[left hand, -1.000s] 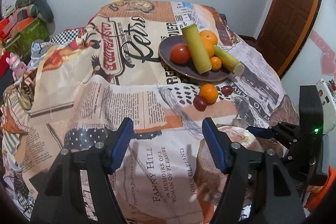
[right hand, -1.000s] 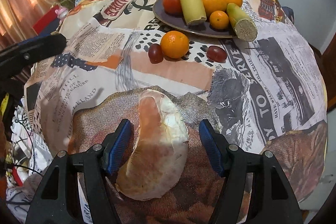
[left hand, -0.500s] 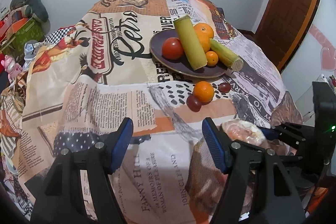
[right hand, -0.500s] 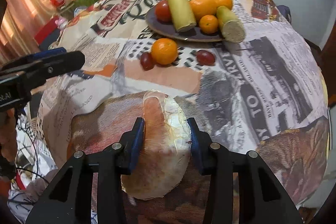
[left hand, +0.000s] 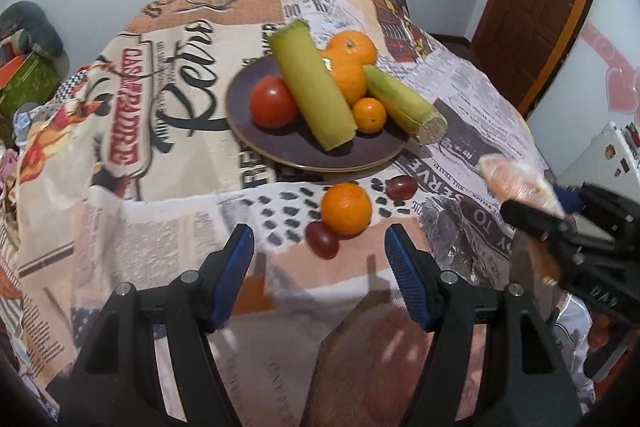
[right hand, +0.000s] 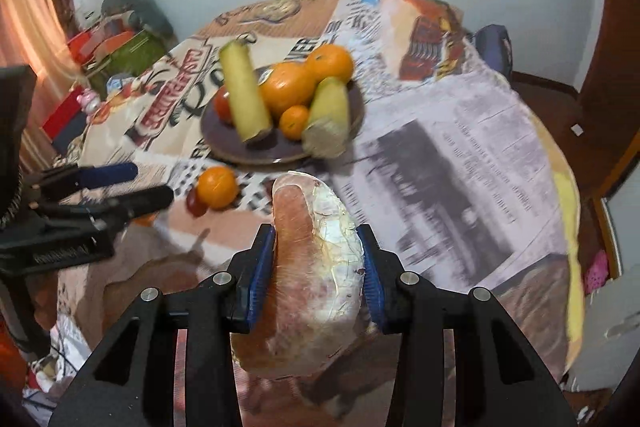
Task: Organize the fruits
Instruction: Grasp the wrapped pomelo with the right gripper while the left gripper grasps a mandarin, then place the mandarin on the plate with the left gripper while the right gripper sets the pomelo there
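— Desk [left hand: 472,99], draped in a newspaper-print cloth, with a dark plate [right hand: 256,151] of fruit set toward the far side. Which way from the loaded gripper?

— Ahead and slightly left of the right gripper [right hand: 318,269], well apart. Clamped on a plastic-wrapped pomelo wedge [right hand: 316,267], lifted clear of the cloth, long axis running straight forward along the fingers, pointed end toward the plate's near rim.

— Room on that plate?

— Crowded: two sugarcane pieces [left hand: 312,87], two large oranges [left hand: 344,75], a tomato [left hand: 274,101], a small mandarin [left hand: 370,115]. Bare plate only at the near edge, by the look of it; likely landing spot there, judging from these views.

— And the other side?

— Left gripper [left hand: 318,267] spread wide, holding nothing, low over the cloth. Directly ahead and nearer to it than to the right one: a loose orange [left hand: 346,209], touching one red grape [left hand: 322,245], with a second grape [left hand: 401,185] just beside, near the plate's rim.
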`<state>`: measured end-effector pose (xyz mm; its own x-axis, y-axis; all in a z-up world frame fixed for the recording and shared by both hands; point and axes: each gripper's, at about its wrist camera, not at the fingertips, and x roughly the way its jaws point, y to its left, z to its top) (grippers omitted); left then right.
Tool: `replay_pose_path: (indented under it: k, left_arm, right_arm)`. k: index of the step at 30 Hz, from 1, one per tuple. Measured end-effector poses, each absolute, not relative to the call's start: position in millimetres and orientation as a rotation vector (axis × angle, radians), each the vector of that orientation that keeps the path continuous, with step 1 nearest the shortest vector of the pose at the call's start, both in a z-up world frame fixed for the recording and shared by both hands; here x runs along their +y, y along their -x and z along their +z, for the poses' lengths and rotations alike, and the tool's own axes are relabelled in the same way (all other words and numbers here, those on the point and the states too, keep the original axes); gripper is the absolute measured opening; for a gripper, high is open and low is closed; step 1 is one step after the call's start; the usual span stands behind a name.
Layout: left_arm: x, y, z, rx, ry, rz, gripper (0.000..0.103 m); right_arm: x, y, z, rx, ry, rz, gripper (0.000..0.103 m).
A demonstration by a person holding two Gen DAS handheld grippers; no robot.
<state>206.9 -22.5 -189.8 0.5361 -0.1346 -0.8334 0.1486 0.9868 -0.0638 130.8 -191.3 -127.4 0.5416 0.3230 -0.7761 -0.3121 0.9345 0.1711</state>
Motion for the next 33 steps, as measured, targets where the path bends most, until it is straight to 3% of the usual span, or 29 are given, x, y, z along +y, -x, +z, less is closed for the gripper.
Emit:
replay_pose_path:
  k: [6,13,33]
  left_arm:
    - [-35.7,-235.6,-213.4,1.06,-0.011,-0.203,0.064]
    - [-46.1,-247.4,-226.7,1.074,-0.04,-0.214,0.038]
    - [8.3,-246.1,-164.2,0.911,0.011,-0.147,0.037]
  right_arm:
    - [-204.3,-141.5,-129.9,0.929,-0.035,0.363,0.038]
    - [-206.0,-143.9,-128.6,0.93,-0.033,0.365,0.038]
    - [-181.2,-182.9,-84.9,0.809,0.0,0.415,0.038]
